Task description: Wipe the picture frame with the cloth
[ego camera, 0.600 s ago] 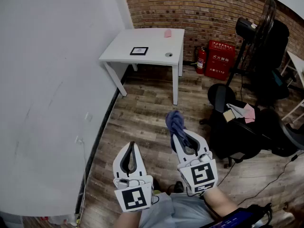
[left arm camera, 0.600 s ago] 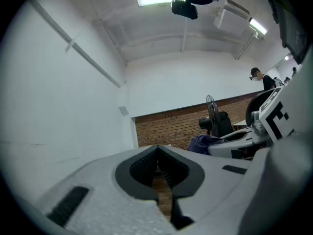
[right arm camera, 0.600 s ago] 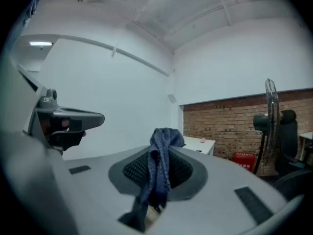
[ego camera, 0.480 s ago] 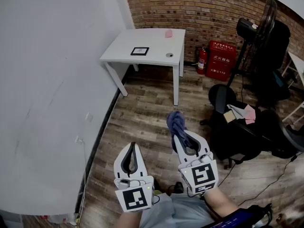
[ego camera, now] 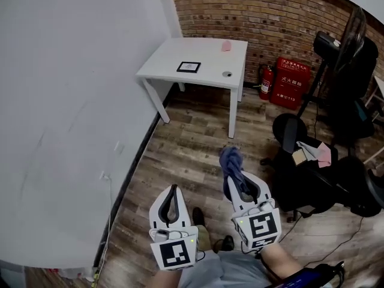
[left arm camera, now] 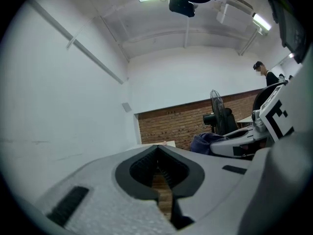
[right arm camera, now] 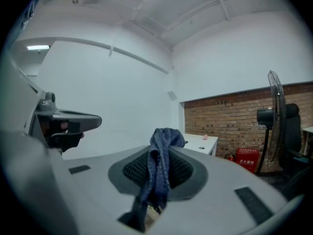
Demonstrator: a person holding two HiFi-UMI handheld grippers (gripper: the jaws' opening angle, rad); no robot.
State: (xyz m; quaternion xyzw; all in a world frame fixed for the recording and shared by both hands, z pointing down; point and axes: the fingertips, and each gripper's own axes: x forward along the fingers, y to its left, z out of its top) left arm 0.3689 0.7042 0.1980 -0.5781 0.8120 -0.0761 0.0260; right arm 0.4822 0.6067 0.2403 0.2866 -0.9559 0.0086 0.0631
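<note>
A small black picture frame (ego camera: 188,67) lies flat on the white table (ego camera: 174,74) at the far end of the room, well ahead of both grippers. My right gripper (ego camera: 230,165) is shut on a blue cloth (ego camera: 231,161), which bunches above the jaw tips and hangs down between them (right arm camera: 157,175). My left gripper (ego camera: 174,188) is shut with nothing in it, held low beside the right one. Both grippers are over the wooden floor, near the person's legs.
A pink object (ego camera: 226,45) and a small round grey item (ego camera: 227,74) also sit on the table. A white wall (ego camera: 66,101) runs along the left. Red fire-extinguisher box (ego camera: 292,83), standing fan (ego camera: 336,47) and black office chairs (ego camera: 318,173) crowd the right.
The view has shifted: the table and frame now sit further right and slightly lower in the head view. Both grippers sit lower in the picture, the cloth still held.
</note>
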